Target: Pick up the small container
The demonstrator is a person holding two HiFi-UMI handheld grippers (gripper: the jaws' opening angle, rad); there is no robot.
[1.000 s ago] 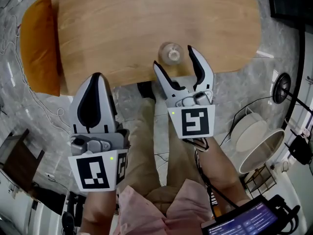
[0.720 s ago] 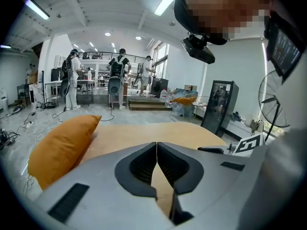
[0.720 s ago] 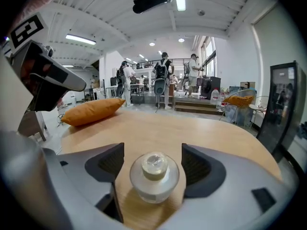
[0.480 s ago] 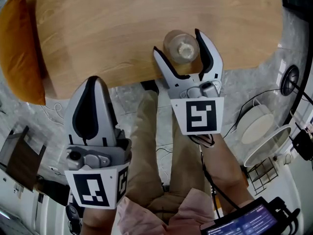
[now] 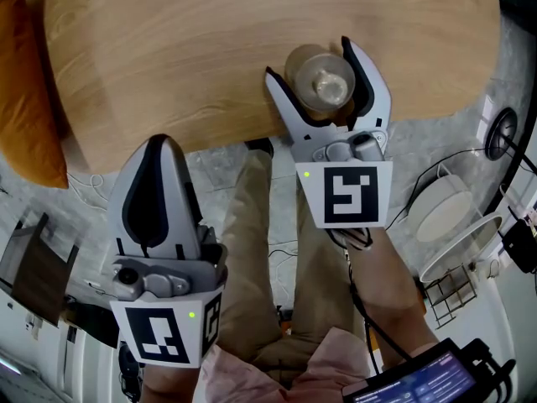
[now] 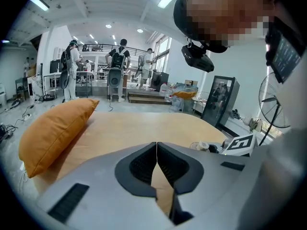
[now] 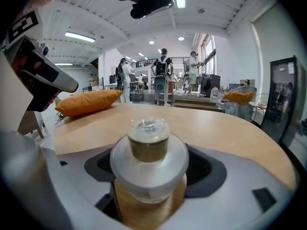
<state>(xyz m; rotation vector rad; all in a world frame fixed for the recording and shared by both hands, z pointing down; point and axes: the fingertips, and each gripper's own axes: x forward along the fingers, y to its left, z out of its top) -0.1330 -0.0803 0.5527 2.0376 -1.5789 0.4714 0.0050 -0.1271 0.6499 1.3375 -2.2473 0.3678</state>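
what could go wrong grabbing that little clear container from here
The small container looks round and smooth, and the right gripper has its fingers apart on either side of it. Closing off-centre might squirt it out or tip it over. It also stands near the edge of the table closest to the person, so a nudge toward them could push it off.

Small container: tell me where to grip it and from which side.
Grip the container by its wide round body, below the narrow neck, which offers less hold. Come in level from the table's near edge: it stands upright close to that edge, and the open right tongs straddle it from that side.
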